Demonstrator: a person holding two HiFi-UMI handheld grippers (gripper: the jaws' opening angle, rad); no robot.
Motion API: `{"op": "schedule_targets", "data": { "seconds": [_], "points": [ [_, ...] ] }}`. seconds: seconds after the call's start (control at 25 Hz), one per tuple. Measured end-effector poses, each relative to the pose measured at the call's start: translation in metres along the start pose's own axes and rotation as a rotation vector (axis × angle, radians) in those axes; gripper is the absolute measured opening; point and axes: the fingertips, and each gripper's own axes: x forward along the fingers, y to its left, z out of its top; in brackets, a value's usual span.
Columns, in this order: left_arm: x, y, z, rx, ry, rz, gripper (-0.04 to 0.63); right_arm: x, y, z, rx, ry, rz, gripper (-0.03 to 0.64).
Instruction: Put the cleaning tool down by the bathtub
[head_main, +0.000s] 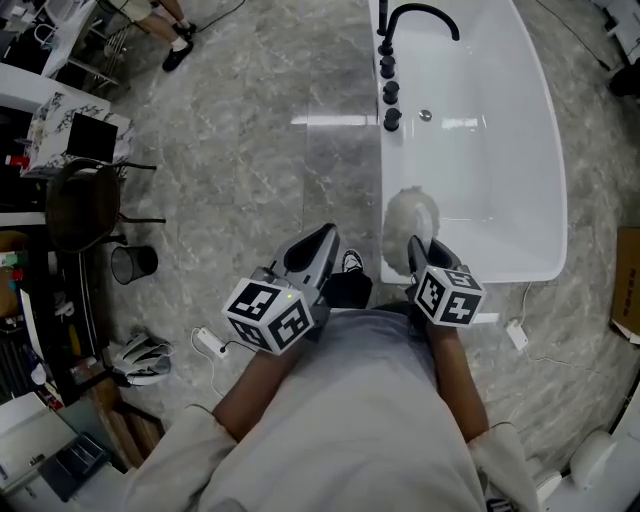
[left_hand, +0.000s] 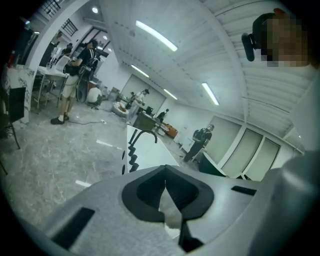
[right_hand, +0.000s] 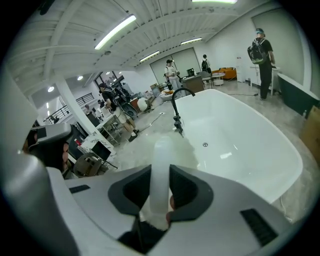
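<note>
The white bathtub (head_main: 545, 150) stands on grey marble floor at the upper right. My right gripper (head_main: 418, 246) hovers over its near left corner, shut on the pale handle of the cleaning tool (right_hand: 160, 175). The tool's fluffy white round head (head_main: 411, 215) points out over the tub rim. In the right gripper view the handle runs up between the jaws, with the bathtub (right_hand: 295, 156) beyond it. My left gripper (head_main: 327, 240) hangs over the floor left of the tub. In its own view the left gripper (left_hand: 165, 172) has its jaws together with nothing held, and the bathtub (left_hand: 148, 152) lies ahead.
A black faucet (head_main: 418, 14) and several black knobs (head_main: 391, 92) line the tub's left rim. On the floor are a black bin (head_main: 133, 263), a dark chair (head_main: 84, 206), a white plug and cable (head_main: 211, 343) and a cardboard box (head_main: 628, 282). People stand in the background.
</note>
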Motion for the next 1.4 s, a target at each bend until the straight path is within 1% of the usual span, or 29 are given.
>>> {"op": "schedule_targets", "data": {
  "seconds": [0.28,0.6,0.72,1.0,1.4],
  "points": [
    [0.007,0.014,0.002,-0.01,0.022,-0.029,0.005,0.018,-0.002,-0.009,0.014,0.044,-0.029,0.089],
    [0.016,0.021,0.004,-0.002,0.039,-0.051,0.005,0.033,-0.003,-0.009,0.009,0.066,-0.045,0.089],
    [0.018,0.021,0.003,-0.008,0.027,-0.039,0.005,0.036,-0.007,-0.012,-0.001,0.084,-0.035,0.089],
    [0.01,0.026,0.004,-0.058,-0.003,0.006,0.005,0.041,-0.016,-0.025,-0.014,0.139,-0.039,0.089],
    [0.009,0.033,-0.016,-0.082,0.049,0.016,0.005,0.051,-0.025,-0.045,0.003,0.188,-0.064,0.089]
  ]
}}
